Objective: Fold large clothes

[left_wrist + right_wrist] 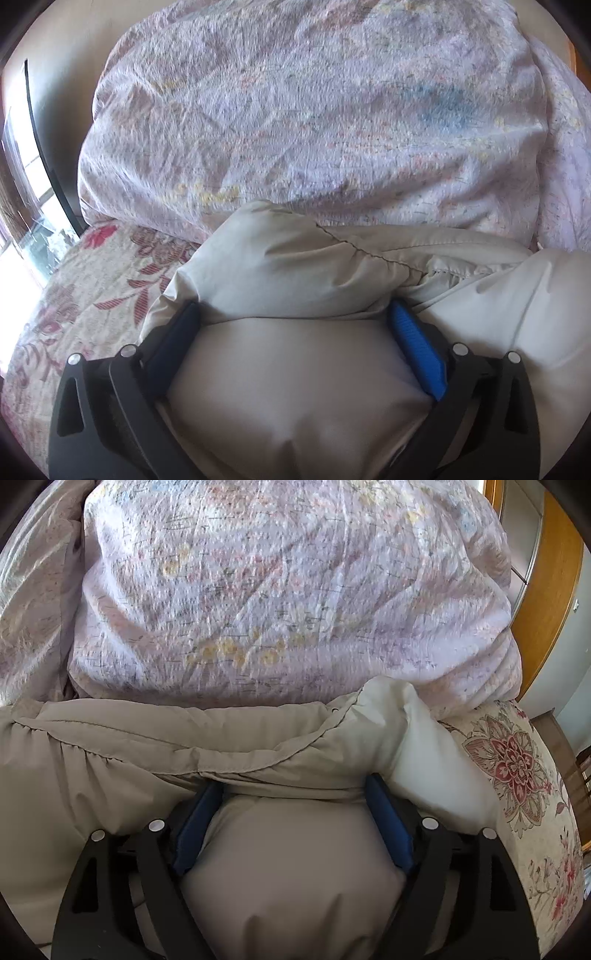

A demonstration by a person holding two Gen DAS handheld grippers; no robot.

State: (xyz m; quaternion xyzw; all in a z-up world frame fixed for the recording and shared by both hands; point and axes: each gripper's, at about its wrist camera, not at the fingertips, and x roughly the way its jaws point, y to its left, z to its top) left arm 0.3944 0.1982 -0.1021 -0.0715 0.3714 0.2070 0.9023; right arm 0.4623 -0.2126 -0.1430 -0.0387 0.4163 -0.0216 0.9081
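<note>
A puffy beige padded jacket (pixel 288 266) lies on a floral bedsheet (pixel 74 295). My left gripper (pixel 293 310) has a thick bulge of the jacket filling the wide gap between its blue pads (pixel 417 343); the fingertips are buried under a fold. In the right wrist view the same jacket (pixel 184 738) fills my right gripper (pixel 295 786) the same way, with its blue pads (pixel 388 823) pressed into the padding. A white lining part (pixel 424 760) of the jacket shows to the right.
A big lilac floral quilt (pixel 314 110) is heaped just behind the jacket, also in the right wrist view (pixel 288 590). The bedsheet (pixel 524 775) ends at the bed's right edge. A window is at far left, a wooden door (pixel 546 590) at far right.
</note>
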